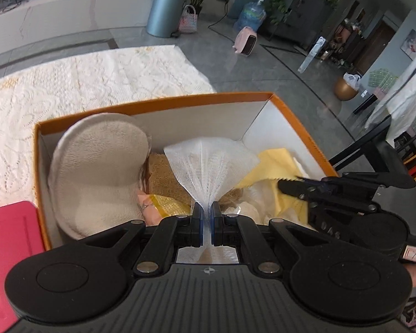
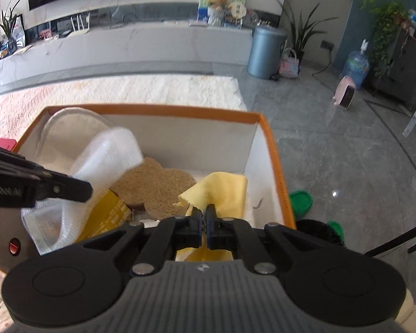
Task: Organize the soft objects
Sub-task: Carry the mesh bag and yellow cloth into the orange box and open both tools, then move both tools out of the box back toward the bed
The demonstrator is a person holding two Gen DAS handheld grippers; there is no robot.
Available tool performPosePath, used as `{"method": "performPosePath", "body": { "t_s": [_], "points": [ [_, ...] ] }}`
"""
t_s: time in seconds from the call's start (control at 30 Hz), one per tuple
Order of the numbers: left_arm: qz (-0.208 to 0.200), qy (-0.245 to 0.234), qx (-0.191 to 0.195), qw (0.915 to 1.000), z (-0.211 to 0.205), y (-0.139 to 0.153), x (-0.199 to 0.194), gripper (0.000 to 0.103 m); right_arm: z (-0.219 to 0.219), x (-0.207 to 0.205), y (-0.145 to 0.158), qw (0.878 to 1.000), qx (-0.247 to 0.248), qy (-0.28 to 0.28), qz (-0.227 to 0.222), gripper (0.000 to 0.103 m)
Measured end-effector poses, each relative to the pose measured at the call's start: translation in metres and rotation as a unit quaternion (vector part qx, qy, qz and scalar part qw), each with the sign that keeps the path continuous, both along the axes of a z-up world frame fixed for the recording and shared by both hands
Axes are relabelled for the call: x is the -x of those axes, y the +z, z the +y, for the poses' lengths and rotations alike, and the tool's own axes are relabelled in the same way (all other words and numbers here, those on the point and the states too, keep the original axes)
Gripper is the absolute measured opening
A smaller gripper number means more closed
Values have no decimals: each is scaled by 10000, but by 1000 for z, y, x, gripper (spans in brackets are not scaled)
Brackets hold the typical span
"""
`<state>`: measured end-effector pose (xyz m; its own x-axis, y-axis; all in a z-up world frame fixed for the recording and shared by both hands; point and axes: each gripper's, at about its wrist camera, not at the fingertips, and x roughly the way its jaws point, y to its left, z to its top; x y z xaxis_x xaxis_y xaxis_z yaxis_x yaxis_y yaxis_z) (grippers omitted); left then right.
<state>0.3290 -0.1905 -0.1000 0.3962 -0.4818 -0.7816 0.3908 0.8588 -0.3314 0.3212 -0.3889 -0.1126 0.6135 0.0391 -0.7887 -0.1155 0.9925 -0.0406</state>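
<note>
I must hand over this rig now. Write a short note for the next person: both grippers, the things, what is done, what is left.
Left gripper: shut on white mesh cloth, over the box.
Right gripper: shut on yellow cloth, also over the box.
In box: beige pad, loofah pads, yellow packet.
Done: several soft things are in.
Left: release both cloths into the box.

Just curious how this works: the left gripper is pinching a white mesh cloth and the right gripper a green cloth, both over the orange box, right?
Not quite: the cloth in the right gripper is yellow, not green, as the right wrist view shows. The rest holds: the left gripper pinches the white mesh cloth, both over the orange box.
</note>
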Motion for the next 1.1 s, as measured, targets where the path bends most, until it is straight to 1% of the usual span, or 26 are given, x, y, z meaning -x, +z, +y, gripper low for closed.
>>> {"method": "performPosePath", "body": {
  "t_s": [0.1,0.2,0.23,0.27,0.3,0.37,0.4,0.43,0.47,0.57,0.67,0.7,0.73,0.8,0.87,0.93,1.03,1.1],
  "points": [
    [85,68,-29,9999,0,-5,-1,5,4,-9,-8,9997,-80,39,226,0],
    [137,72,38,9999,4,-4,1,8,9,-15,-18,9990,-124,120,415,1],
    [155,78,71,9998,4,-2,1,13,10,-16,-20,9987,-136,127,470,2],
    [163,85,104,9998,4,-1,2,20,11,-16,-21,9986,-139,125,503,4],
    [153,94,145,9997,6,2,3,24,11,-16,-21,9986,-131,117,503,6],
    [103,95,196,9997,9,7,7,39,13,-14,-18,9987,-136,117,473,11],
    [77,84,226,9997,10,10,9,44,13,-12,-15,9989,-150,112,434,22],
    [60,91,265,9996,8,14,9,51,14,-10,-11,9991,-142,117,370,30],
    [47,114,313,9994,9,17,11,52,15,-6,-6,9994,-100,133,302,40],
    [-33,154,462,9988,15,30,18,57,21,3,10,9996,113,187,150,48],
    [-279,163,623,9975,22,49,30,63,25,15,27,9996,224,182,29,58],
    [-379,142,677,9969,25,55,34,65,26,20,32,9995,267,163,-39,67],
    [-479,115,715,9962,28,60,40,68,28,26,37,9993,325,137,-121,73],
    [-692,83,702,9951,34,70,50,69,33,39,46,9986,440,85,-279,76],
    [-947,93,696,9930,40,79,63,69,38,53,55,9981,436,-6,-442,77],
    [-1203,97,758,9898,50,86,79,69,43,70,63,9972,307,-142,-669,84],
    [-1532,180,838,9845,68,94,102,70,53,96,69,9946,13,-261,-1000,85],
    [-1746,284,831,9807,80,96,117,70,64,112,70,9929,-202,-277,-1140,86]
  ]
}}
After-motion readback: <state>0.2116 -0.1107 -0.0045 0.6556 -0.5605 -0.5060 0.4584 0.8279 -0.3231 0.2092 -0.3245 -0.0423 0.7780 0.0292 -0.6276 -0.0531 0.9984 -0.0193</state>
